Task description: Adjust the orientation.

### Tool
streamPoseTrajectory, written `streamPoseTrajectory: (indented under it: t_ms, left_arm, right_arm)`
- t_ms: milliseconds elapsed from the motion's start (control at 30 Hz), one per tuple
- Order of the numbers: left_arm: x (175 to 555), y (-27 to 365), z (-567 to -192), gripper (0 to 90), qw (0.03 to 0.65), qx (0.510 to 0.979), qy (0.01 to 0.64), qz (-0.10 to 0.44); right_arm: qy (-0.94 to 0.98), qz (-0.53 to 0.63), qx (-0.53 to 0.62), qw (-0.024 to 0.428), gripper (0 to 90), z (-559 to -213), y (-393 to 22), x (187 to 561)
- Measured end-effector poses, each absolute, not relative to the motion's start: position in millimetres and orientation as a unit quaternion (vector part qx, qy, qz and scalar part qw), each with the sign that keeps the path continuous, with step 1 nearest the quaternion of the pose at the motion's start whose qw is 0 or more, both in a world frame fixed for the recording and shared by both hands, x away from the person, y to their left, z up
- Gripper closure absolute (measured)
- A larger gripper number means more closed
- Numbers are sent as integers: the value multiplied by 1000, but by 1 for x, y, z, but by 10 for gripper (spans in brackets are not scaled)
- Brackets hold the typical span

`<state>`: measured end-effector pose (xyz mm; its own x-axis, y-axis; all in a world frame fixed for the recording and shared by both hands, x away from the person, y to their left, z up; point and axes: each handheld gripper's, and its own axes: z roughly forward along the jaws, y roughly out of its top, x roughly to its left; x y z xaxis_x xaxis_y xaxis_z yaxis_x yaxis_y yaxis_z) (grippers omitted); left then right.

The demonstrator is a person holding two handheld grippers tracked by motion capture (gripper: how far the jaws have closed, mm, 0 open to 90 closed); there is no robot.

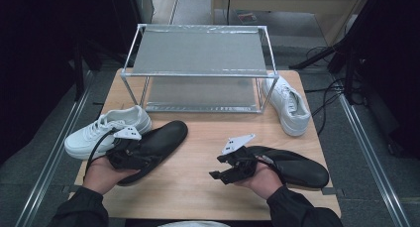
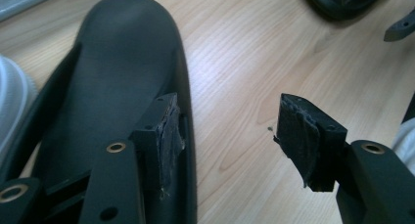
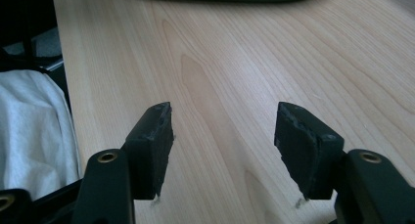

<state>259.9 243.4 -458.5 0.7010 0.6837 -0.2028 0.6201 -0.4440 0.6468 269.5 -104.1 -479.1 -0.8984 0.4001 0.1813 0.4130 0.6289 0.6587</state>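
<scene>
With both claws spread and empty, our left claw (image 1: 132,148) straddling the rim of the black shoe (image 1: 157,142) at eight o'clock on the tabletop (image 1: 198,152) and our right claw (image 3: 222,153) over bare wood, we risk pinching only the thin rim, which could slip free.

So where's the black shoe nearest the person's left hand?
In the high view the left black shoe lies on the table's left half, beside the white sneaker, in front of the metal rack; the left gripper hovers over its heel.
</scene>
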Motion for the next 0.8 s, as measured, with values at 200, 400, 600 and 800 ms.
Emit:
streamPoseTrajectory:
  t_ms: [200,400,600,800]
  left_arm:
    - [270,250,-464,411,356,846,394,46]
    - [284,254,-477,413,341,850,400,41]
    - [294,253,-486,423,330,851,406,30]
    - [298,251,-492,452,329,856,398,23]
  right_arm:
    - [-907,-361,-217,10,408,-481,-102,269]
    - [-907,-363,-216,11,407,-481,-101,269]
    - [-907,-361,-215,11,409,-482,-100,269]
    - [-905,-367,-215,15,405,-482,-100,269]
